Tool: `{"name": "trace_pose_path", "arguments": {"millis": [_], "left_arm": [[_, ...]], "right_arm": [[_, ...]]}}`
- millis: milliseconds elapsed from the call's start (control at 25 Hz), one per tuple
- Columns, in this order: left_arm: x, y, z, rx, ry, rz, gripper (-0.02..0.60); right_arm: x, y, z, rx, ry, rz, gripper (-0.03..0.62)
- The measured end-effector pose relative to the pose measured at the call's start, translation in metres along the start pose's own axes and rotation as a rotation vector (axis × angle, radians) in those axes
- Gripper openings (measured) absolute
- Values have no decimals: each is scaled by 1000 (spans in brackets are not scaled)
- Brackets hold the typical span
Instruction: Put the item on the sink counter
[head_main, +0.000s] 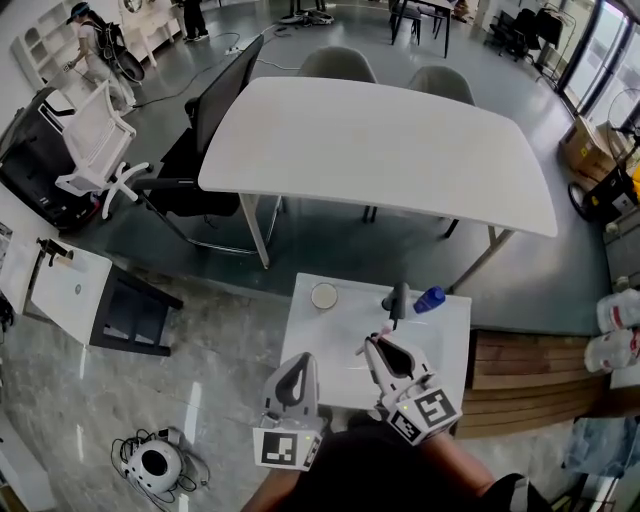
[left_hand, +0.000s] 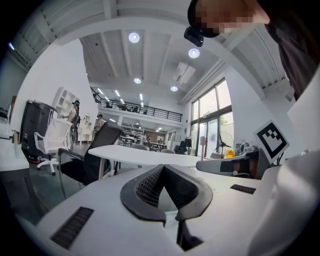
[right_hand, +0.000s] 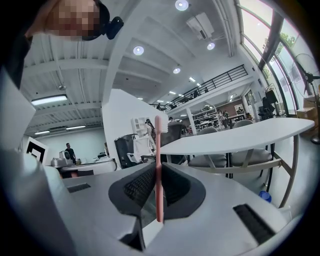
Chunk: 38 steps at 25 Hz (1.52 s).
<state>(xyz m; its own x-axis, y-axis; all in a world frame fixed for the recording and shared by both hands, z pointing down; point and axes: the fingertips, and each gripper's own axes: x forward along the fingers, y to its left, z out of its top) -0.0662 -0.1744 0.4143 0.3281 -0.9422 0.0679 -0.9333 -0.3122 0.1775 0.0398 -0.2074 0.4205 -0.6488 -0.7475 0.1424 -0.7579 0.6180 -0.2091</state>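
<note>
While the left gripper (head_main: 298, 368) hangs with its jaws pressed together on nothing, a round white cup (head_main: 324, 296) sits ahead of it on the white counter (head_main: 330, 345). Further right, the right gripper (head_main: 380, 347) pinches a pink toothbrush (right_hand: 159, 165), close to a dark spout-like fixture (head_main: 399, 298) and a blue bottle (head_main: 430, 299). Beyond stands a large white table (head_main: 400, 150) on grey floor (head_main: 350, 240).

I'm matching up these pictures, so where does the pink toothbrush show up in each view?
Head view: toothbrush at lower centre, in the right gripper.
Left gripper view: probably the toothbrush, a thin pink upright right of centre.
Right gripper view: toothbrush upright at centre, clamped between the jaws.
Shared landmark: the big white table, in all three.
</note>
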Motion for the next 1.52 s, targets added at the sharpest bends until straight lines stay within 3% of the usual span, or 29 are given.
{"name": "trace_pose_path", "arguments": {"millis": [480, 840, 1520], "left_arm": [[28, 50, 5, -43, 7, -56, 15], [44, 63, 1, -64, 38, -113, 15], [64, 82, 2, -85, 58, -140, 15]], "right_arm": [[74, -12, -13, 4, 36, -55, 37], [123, -27, -45, 1, 72, -89, 37], [190, -63, -106, 62, 147, -131, 37]]}}
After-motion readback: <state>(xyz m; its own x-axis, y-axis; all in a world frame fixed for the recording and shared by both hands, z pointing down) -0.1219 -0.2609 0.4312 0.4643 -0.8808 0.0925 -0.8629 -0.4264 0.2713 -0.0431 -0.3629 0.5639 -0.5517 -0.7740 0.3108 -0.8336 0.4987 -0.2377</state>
